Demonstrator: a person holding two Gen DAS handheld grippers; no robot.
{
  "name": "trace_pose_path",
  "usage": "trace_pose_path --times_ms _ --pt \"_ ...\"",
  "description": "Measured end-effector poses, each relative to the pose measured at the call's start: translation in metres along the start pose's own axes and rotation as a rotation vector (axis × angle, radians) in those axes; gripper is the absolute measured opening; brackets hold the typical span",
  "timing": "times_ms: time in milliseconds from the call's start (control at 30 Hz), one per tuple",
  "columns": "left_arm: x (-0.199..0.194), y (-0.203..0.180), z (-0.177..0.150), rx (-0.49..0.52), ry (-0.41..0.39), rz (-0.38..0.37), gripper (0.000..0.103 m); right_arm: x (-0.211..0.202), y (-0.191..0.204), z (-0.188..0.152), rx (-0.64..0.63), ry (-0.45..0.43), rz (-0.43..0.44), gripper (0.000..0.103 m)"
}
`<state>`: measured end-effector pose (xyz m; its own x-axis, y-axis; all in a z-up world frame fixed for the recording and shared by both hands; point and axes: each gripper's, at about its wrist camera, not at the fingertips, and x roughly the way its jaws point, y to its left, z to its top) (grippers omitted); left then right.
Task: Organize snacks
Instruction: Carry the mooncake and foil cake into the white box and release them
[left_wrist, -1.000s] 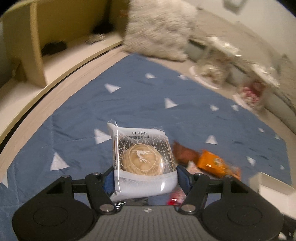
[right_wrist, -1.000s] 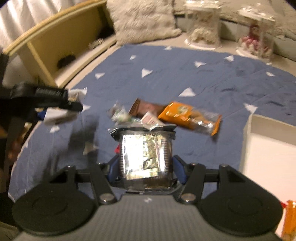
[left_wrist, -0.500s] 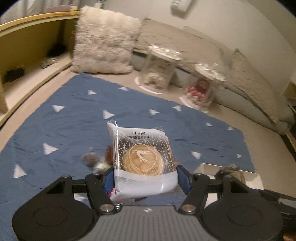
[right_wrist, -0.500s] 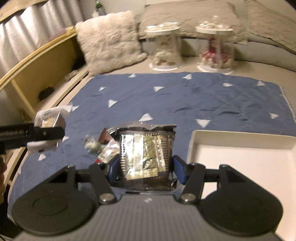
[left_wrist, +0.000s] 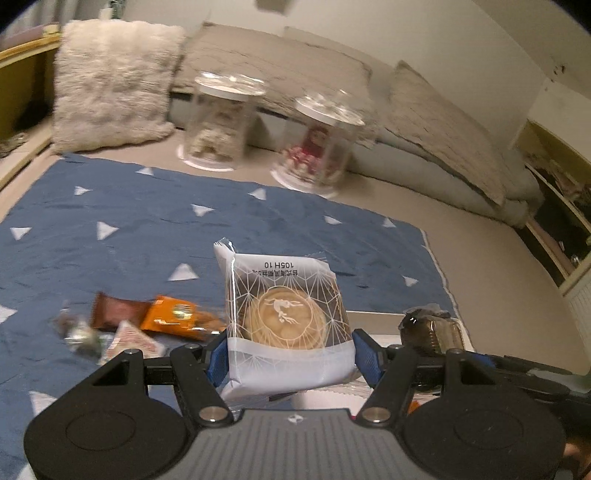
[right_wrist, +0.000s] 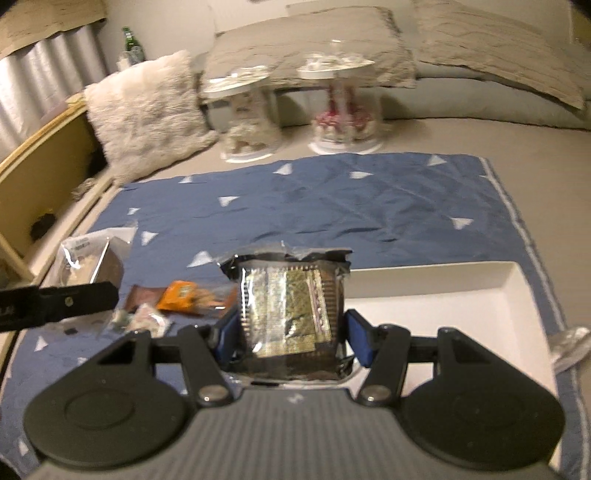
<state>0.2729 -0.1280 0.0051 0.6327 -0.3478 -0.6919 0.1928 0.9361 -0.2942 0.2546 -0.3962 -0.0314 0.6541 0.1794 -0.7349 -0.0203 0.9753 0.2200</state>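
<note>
Pastry (left_wrist: 288, 314), sealed in a clear and white wrapper with a white line pattern, stands clamped between the blue pads of the left claw (left_wrist: 290, 360). Its printed top edge points away from the camera. Left of it, on the blue mat (left_wrist: 147, 229) with white triangles, lie the loose snacks: an orange packet (left_wrist: 181, 321), a brown packet (left_wrist: 118, 314) touching it, and smaller wrapped pieces (left_wrist: 107, 338) just in front. To the right, the right claw appears side-on with its pack raised above the white tray (left_wrist: 373, 315).

In the right wrist view, the right claw (right_wrist: 286, 341) is clamped on a shiny dark pack (right_wrist: 290, 314) with a crimped top seal. The pack is held upright at the near left part of the tray (right_wrist: 480, 295), which sits on the right side of the mat (right_wrist: 369, 206). The left claw (right_wrist: 55, 299) enters from the left edge, carrying the pastry (right_wrist: 88, 258) above the mat. The orange packet (right_wrist: 181, 295) and brown packet (right_wrist: 142, 295) lie between the two claws.

Behind the mat stand two clear domes (right_wrist: 343, 110) on white bases, a fluffy pillow (right_wrist: 147, 110), and grey cushions (right_wrist: 480, 33). A wooden shelf (right_wrist: 40, 173) runs along the left.
</note>
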Motion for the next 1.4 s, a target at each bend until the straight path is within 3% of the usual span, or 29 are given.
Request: trace_pose_path --times_ms 333,667,800,1067,1200,1400 --pt "0.073 -0.037 -0.008 0.023 0.103 -0.049 0.068 0.019 -0.054 0.0 0.044 0.046 -0.085 0.065" --pt "0.142 -0.036 -0.021 -0.071 0.217 -0.123 0.068 0.069 -0.08 -0.002 0.059 0.185 -0.108 0.065" --pt "0.161 -0.033 -0.023 -0.078 0.249 -0.121 0.068 0.082 -0.086 -0.001 0.072 0.219 -0.111 0.065" --pt "0.18 -0.034 -0.022 -0.072 0.263 -0.123 0.069 0.094 -0.089 0.003 0.095 0.251 -0.125 0.065" --pt "0.179 -0.026 -0.019 -0.105 0.253 -0.118 0.08 0.099 -0.091 0.006 0.099 0.246 -0.116 0.065" --pt "0.169 -0.025 -0.014 -0.059 0.242 -0.092 0.081 0.105 -0.102 0.007 0.205 0.247 -0.07 0.07"
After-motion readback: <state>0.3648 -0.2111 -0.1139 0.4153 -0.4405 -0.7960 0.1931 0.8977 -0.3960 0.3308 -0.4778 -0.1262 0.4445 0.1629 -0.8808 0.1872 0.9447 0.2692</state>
